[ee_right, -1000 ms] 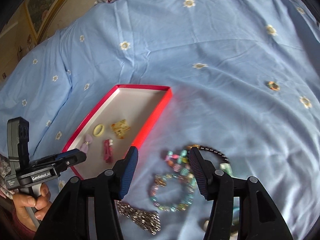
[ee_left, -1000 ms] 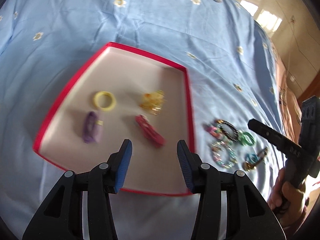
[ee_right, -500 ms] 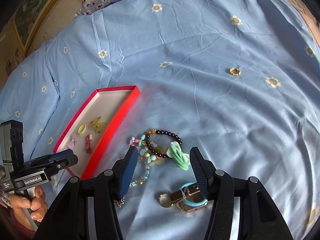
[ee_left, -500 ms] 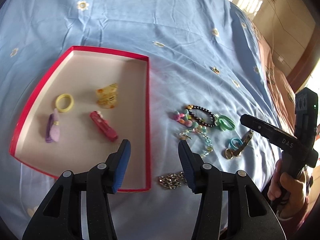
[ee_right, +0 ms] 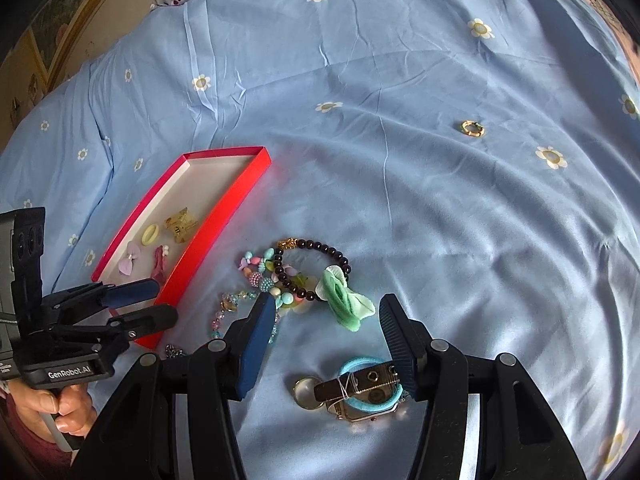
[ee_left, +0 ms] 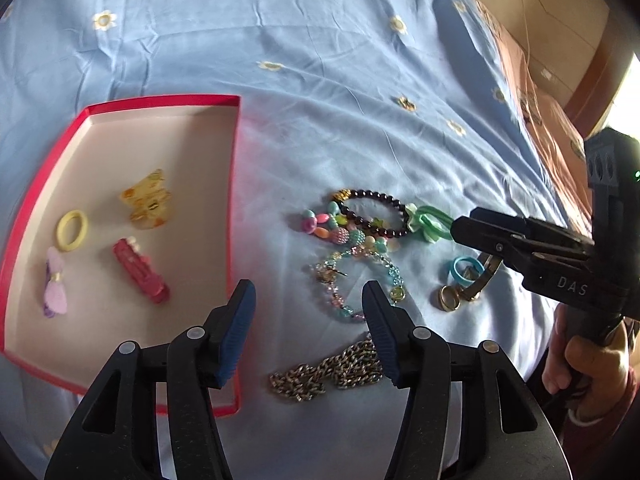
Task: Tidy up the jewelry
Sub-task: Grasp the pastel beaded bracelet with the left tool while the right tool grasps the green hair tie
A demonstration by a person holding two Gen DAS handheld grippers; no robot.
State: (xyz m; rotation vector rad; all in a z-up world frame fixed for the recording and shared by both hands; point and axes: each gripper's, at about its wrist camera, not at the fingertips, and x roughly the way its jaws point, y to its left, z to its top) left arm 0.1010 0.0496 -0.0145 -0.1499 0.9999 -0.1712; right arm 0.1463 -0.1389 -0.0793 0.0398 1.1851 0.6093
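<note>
Now the left gripper (ee_left: 306, 328) has swung away from over the red tray (ee_left: 236, 216) and hangs above the loose pile on the bedsheet (ee_left: 320, 80), its jaws opening with nothing between them; a second ago its fingers framed the tray floor. Nearest to it lies the metal chain (ee_left: 328, 372), just under the right-hand finger, and beyond that the pastel bead bracelet (ee_left: 352, 280). The right gripper (ee_right: 326, 338) has also shifted, from the bead bracelets to the near end of the pile; its jaws stand about half apart and empty, with the watch (ee_right: 360, 386) and the blue hair tie (ee_right: 352, 364) right beneath them and the green hair tie (ee_right: 346, 296) just ahead. Further on sit the dark bead bracelet (ee_right: 320, 260) and the coloured bead cluster (ee_right: 264, 276).

Inside the tray rest the red clip (ee_left: 140, 276), purple bow (ee_left: 54, 288), yellow ring (ee_left: 72, 230) and amber claw clip (ee_left: 148, 200). A small gold ring (ee_right: 473, 128) lies well apart, far out on the sheet.

Judging by this, one piece has been dropped off and both hands are lining up fresh pick-ups; most of the pile is yet to go.
</note>
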